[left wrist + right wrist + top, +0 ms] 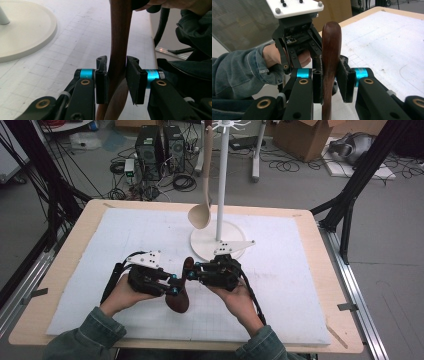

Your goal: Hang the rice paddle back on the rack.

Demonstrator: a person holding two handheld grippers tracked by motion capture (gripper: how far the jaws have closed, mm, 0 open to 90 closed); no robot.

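left gripper [117,80]: clamps dark brown wooden spoon [178,297] near bowl | right gripper [331,82]: clamps its handle end | mid-table, near side

On the bench [70,270] lies a mat [280,285] that covers most of its top. Toward the far side of the mat, a little right of the middle, stands a stand [221,180] on a round base [202,245]. A ladle [201,212] hangs from the stand, just left of its pole, above the base. Nearer to the person, the left tool [175,287] and the right tool [192,271] meet at a spoon [178,301] between them. The left tool is on the lower handle, the right tool nearer the handle's end. Behind the bench, computer boxes [160,147] and cables lie on the floor.
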